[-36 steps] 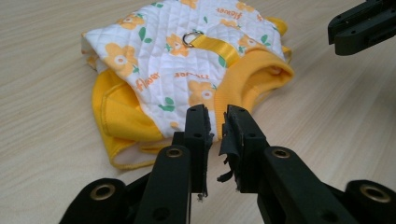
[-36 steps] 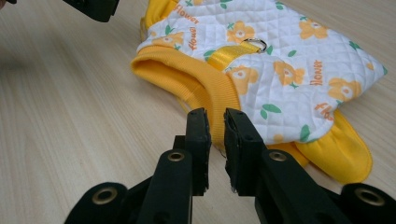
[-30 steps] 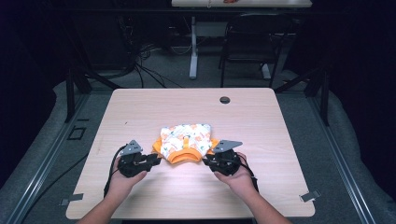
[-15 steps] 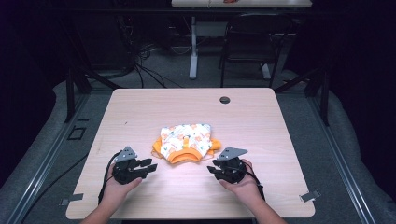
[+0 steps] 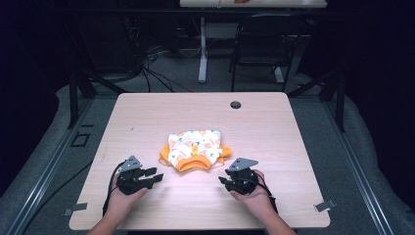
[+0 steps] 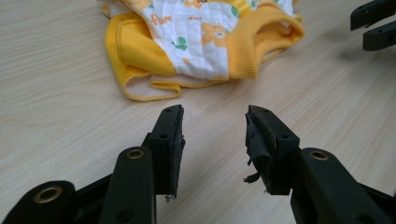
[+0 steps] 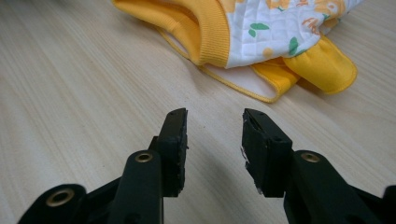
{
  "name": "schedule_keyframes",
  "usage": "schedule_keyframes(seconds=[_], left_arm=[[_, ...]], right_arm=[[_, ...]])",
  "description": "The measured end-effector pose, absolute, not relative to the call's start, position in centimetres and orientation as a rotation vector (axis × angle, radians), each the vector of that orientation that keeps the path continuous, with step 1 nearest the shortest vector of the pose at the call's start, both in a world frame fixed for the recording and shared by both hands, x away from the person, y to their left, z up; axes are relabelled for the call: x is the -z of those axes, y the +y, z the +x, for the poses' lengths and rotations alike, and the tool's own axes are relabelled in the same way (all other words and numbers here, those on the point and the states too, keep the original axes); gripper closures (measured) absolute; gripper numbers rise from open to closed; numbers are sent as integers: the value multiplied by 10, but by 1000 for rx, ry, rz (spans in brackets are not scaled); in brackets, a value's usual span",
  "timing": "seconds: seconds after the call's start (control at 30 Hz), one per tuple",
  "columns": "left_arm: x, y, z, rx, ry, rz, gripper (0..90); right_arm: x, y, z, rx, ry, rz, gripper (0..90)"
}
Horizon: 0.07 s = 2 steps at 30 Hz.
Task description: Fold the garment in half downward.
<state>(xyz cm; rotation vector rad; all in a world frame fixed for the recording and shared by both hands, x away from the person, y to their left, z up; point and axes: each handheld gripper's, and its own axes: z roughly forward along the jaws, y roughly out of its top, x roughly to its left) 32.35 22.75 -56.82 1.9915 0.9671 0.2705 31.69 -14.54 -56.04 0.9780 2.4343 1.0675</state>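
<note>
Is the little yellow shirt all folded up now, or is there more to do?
It looks folded: the small yellow garment lies in a compact bundle on the table, its yellow edges tucked under the printed white panel. Nothing is in hand. The left gripper and right gripper are both open, on the near side of it, touching nothing. If anything is left, it is probably just tidying the flaps that poke out at the sides.

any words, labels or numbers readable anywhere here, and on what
Small orange lettering is printed on the white quilted panel of the yellow garment, beside a bear print in the left gripper view; it is too blurred to read.
No text shows on the table, the left gripper or the right gripper.
</note>
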Motion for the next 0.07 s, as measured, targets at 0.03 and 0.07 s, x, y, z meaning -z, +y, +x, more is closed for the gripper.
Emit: schedule_keyframes(seconds=[0.03,0.07], left_arm=[[570,227,324,-288,953,2019,554],[570,227,324,-288,953,2019,548]], right_arm=[[562,-144,318,-1051,2442,970,570],[563,-143,318,-1042,2450,962,568]])
